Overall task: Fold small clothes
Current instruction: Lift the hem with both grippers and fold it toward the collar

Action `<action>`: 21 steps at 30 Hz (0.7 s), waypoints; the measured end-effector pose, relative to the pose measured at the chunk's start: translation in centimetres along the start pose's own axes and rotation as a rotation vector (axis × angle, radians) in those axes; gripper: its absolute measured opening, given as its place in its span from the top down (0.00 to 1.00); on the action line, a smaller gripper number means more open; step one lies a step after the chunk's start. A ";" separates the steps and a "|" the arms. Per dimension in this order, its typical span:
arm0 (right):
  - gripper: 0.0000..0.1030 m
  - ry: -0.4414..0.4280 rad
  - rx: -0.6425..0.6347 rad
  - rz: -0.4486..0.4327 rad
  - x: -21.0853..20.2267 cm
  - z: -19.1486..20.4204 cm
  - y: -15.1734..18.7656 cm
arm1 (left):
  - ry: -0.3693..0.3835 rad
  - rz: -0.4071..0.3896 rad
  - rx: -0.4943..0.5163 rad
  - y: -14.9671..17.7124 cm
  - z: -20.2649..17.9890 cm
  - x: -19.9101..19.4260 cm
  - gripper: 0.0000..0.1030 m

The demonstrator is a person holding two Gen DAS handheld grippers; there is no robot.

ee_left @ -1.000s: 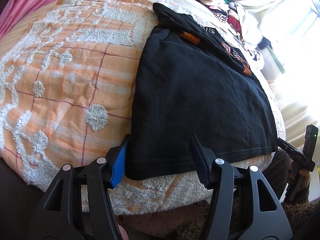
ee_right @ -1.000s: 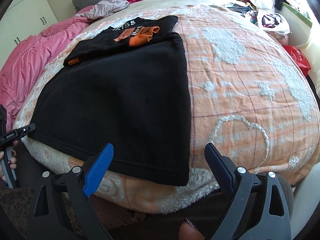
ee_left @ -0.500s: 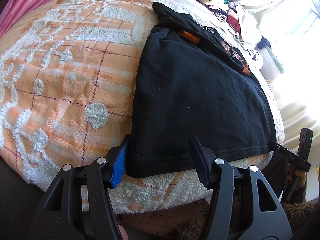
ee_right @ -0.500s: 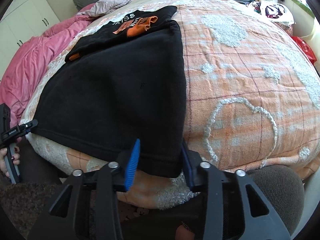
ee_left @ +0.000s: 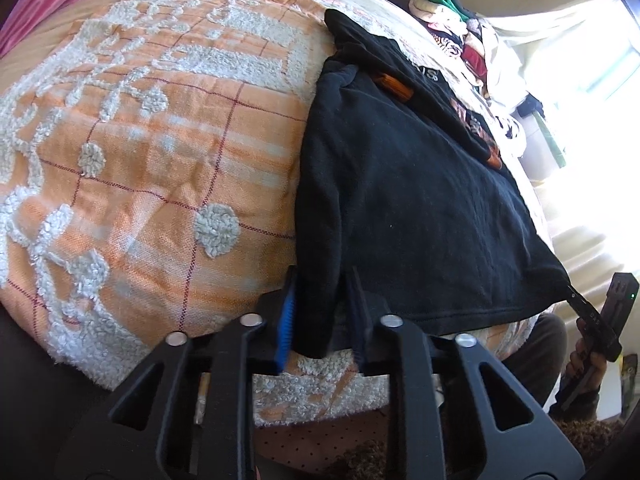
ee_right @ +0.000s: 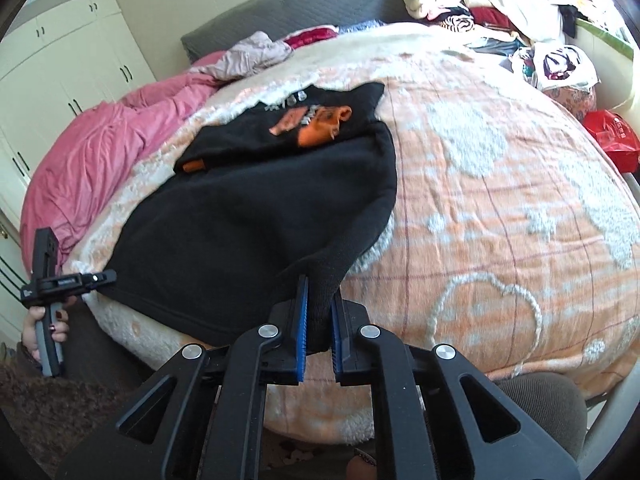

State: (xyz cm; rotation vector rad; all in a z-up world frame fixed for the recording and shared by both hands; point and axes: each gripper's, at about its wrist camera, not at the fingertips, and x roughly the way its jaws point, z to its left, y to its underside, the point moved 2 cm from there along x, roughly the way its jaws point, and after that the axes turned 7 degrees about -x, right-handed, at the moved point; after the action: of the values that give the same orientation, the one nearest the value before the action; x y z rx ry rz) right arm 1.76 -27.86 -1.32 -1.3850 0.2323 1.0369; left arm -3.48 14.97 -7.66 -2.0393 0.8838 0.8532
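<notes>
both tongs pinch the sweater's near corners

the black sweater [ee_right: 256,216] lies flat on the orange blanket [ee_right: 500,208] on the bed. the left gripper [ee_left: 320,312] has its jaws closing, with the sweater's near hem corner bunched between them. the right gripper [ee_right: 319,316] is clenched on the other near corner, lifting it off the blanket into a taut peak.

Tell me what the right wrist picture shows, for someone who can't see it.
The right gripper pinches the near corner of a black garment lying on an orange blanket. At the far left, a hand holds the left gripper.
</notes>
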 end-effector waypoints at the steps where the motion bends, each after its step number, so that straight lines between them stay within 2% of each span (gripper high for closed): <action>1: 0.92 -0.001 0.003 -0.012 -0.2 -0.1 -0.2 | 0.018 -0.013 -0.015 -0.2 0.1 -0.3 0.93; 7: 0.92 -0.006 0.031 -0.087 -1.4 -0.6 -1.8 | 0.064 -0.117 -0.010 -1.7 -0.6 -3.1 0.97; 13: 0.92 0.005 0.042 -0.168 -2.5 -0.9 -3.6 | 0.077 -0.195 0.022 -4.1 -2.1 -4.9 0.97; 21: 0.92 0.045 0.047 -0.275 -3.6 -1.1 -6.9 | 0.106 -0.299 0.027 -8.9 -4.0 -6.7 1.00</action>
State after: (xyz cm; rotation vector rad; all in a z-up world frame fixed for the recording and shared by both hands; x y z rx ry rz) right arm 5.10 -29.41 5.61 -1.3551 0.0949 0.7690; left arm 1.08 18.09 2.83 -2.1394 0.6200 0.5708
